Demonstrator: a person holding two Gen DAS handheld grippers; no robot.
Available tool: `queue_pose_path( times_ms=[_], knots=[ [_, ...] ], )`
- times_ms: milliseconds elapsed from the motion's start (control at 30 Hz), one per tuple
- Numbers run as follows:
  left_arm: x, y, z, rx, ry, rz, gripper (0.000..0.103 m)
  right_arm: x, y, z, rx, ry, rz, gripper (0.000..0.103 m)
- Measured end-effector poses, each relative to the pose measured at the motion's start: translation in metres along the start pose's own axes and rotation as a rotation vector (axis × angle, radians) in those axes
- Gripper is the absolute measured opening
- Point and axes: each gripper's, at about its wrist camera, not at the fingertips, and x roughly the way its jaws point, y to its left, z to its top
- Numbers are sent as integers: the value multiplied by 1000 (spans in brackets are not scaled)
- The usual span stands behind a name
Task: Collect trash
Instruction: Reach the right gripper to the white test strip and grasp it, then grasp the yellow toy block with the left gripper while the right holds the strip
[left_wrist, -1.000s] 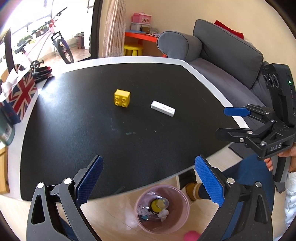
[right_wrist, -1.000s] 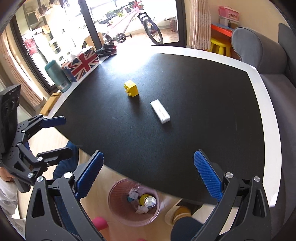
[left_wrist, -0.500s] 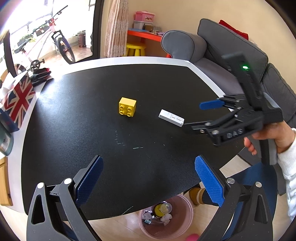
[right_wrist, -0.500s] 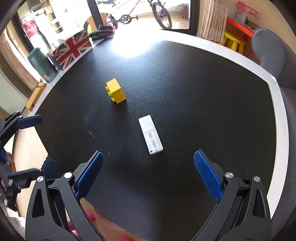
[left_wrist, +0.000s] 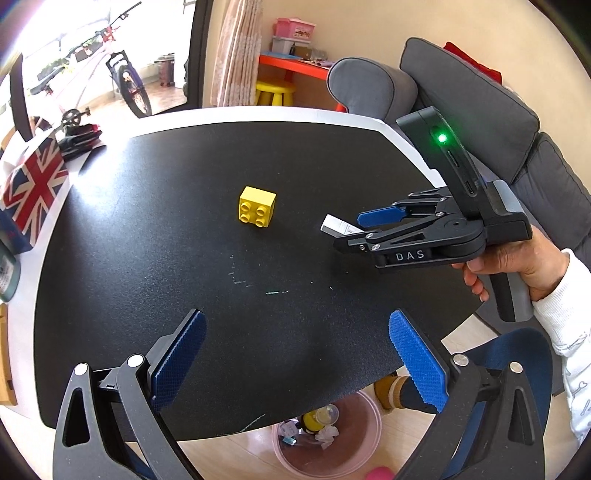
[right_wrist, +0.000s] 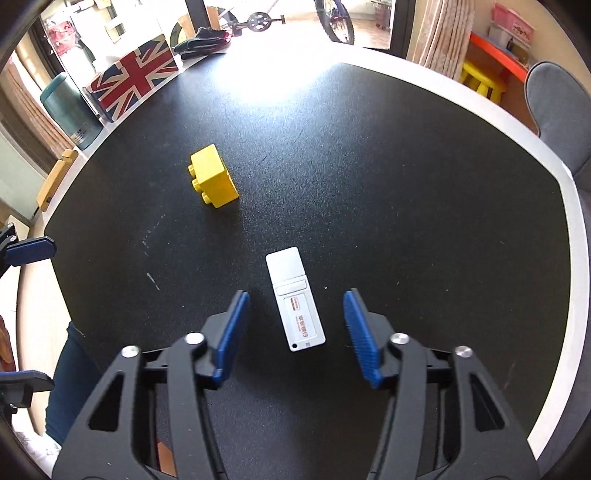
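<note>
The right claw (right_wrist: 295, 332) hangs low over the black bench (right_wrist: 406, 184), its blue pads (right_wrist: 360, 332) spread about half apart, one on each side of a flat white packet (right_wrist: 295, 299) with red print; the packet lies flat on the bench between the pads, touching neither, its long axis running away from the claw; from the left wrist view the same packet (left_wrist: 337, 226) peeps out just beyond the claw's tips, on the right part of the bench, and the person's right hand (left_wrist: 517, 266) grips the handle below a lit green lamp; the left claw (left_wrist: 295, 354) is held back over the near edge of the bench, spread wide, with nothing between its pads (left_wrist: 417, 362); a yellow toy brick (left_wrist: 256, 206) sits near the middle of the bench, to the left of the packet and well apart from it, lying on its side with the studs facing the near edge; on the floor below the near edge stands a pink bin (left_wrist: 328, 435), holding a can and some crumpled scraps; at the far left edge of the bench a Union Jack box (right_wrist: 135, 79) stands beside a teal flask (right_wrist: 68, 109); a grey sofa (left_wrist: 480, 99) runs along the right side of the room.
</note>
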Motion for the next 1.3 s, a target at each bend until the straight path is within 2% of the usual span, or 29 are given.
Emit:
queue_pose_path(
  times_ms=[67,200,400,867,1300],
  knots=[
    [1,0,1,-1,-1,-1,95,-1,1,0,-8,-1,-8,24],
    [3,0,2,0,-2,-3,95,-2,2,0,-11,-6,-11,20],
    [5,1,9,14,-11,11,95,-6,-1,-1,20,-14,-11,19],
    [24,6,42,61,-31,15,95,-45,-9,-12,111,-80,-31,19],
    [57,16,74,70,34,30,95,-57,-19,-24,131,-82,-42,19]
  ],
)
